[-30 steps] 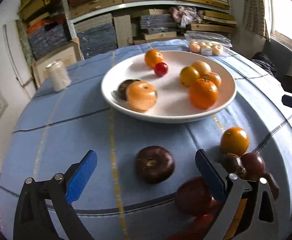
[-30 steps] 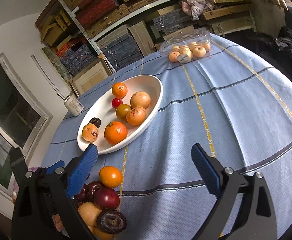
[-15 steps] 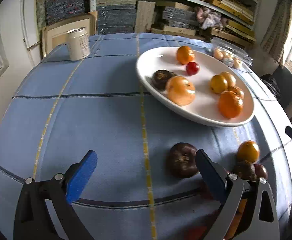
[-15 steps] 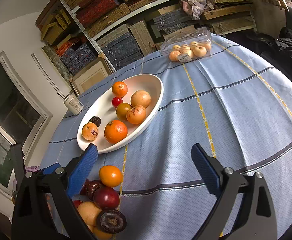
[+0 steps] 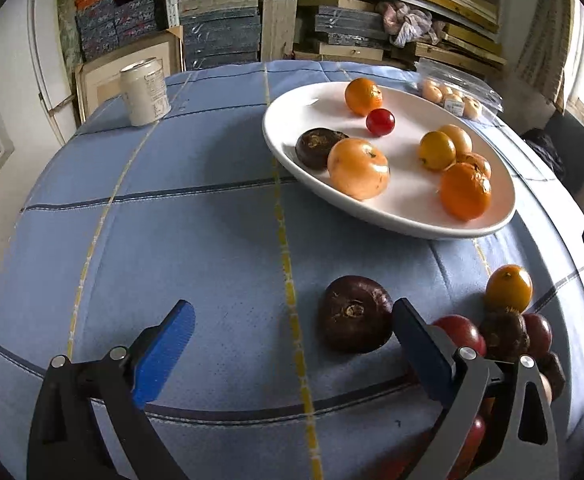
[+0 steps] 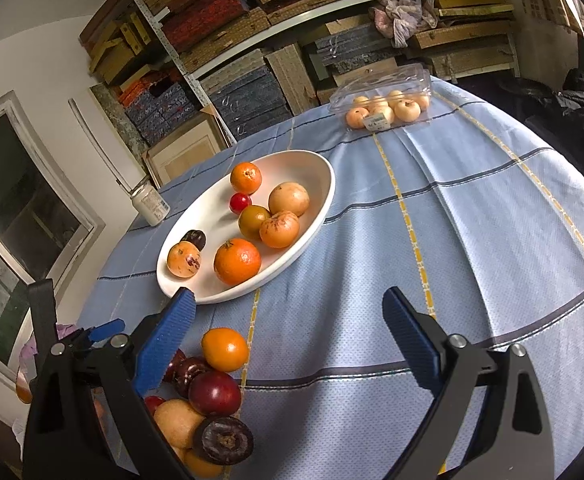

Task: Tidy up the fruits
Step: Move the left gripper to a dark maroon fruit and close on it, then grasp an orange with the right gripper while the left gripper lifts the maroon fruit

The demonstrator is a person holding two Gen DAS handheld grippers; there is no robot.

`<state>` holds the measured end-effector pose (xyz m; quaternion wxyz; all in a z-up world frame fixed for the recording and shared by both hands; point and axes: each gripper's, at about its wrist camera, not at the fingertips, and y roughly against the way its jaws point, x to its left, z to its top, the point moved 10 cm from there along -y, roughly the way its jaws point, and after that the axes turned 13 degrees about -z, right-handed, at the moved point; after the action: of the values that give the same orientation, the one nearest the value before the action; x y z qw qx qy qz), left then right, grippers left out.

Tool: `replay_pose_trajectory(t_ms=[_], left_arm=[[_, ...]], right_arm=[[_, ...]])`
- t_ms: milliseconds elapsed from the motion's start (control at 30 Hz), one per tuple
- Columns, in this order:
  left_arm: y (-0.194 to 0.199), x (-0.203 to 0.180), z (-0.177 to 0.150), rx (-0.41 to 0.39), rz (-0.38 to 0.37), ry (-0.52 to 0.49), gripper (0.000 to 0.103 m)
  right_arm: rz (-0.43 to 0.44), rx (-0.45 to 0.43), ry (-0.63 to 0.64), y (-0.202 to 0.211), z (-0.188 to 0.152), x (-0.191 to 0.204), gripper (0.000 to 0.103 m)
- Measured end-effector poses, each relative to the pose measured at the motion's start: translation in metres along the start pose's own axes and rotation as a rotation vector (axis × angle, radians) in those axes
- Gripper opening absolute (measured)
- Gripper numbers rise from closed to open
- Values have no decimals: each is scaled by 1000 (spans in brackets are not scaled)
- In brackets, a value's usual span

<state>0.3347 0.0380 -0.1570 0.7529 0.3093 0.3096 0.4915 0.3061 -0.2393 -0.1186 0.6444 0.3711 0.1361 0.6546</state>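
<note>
We are holding the left gripper low over the blue checked tablecloth, its blue pads spread wide and gripping nothing. A dark purple fruit is sitting alone on the cloth just inside the right-hand finger, its stem scar facing up toward the camera; it is squat and round, so we are noting no clear long axis. The white oval plate is lying beyond it, long axis running from near right to far left in the left wrist view. A second ago that plate was sitting centred ahead of the left gripper; it is now sitting off to the right, and the dark fruit has gone from between the fingers to beside the right one. The right gripper is hanging released too, empty, its view nearly unchanged. Counting on the plate: seven fruits, being two oranges, three yellowish-orange ones, one small red one and one dark one. In the loose pile at the table's near edge we are counting about seven or eight, partly hidden by the gripper. One tin can is standing upright at the far left, and one clear clamshell box of pale fruit at the far side.
</note>
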Motion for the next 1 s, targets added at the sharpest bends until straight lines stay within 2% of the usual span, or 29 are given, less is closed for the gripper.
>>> replay_pose_trajectory(t_ms=[100,267,367,500,600,633,667,700,867,1000], left_arm=[[6,0,1,-20,86,-76,100],[7,-1,0,-32,105,-89,100],[-3,-12,-4,-9,72,-107,88],[-9,-20,-3,-7,78,-135,84],[-12,-14,-4,1,42,-87,66],[-12,-13,-4,-1,31,-78,58],[-12,-13,-4,-2,24,-70,45],[-11,-12,-4,-4,21,-67,43],[-11,-15,-5,-11,23,-73,43],[-12,-13,-4,-17,-22,-28,43]], right_arm=[[0,1,2,0,0,0,92],[3,-5,18,2,0,2,92],[-2,-12,35,4,-1,5,92],[-7,-17,43,4,-1,7,92],[-8,-16,43,4,-2,7,92],[-8,-15,44,4,-2,8,92],[-8,-16,45,4,-2,7,92],[-8,-17,43,4,-2,7,92],[-9,-12,54,4,-4,9,93],[-11,-15,84,3,-8,15,92]])
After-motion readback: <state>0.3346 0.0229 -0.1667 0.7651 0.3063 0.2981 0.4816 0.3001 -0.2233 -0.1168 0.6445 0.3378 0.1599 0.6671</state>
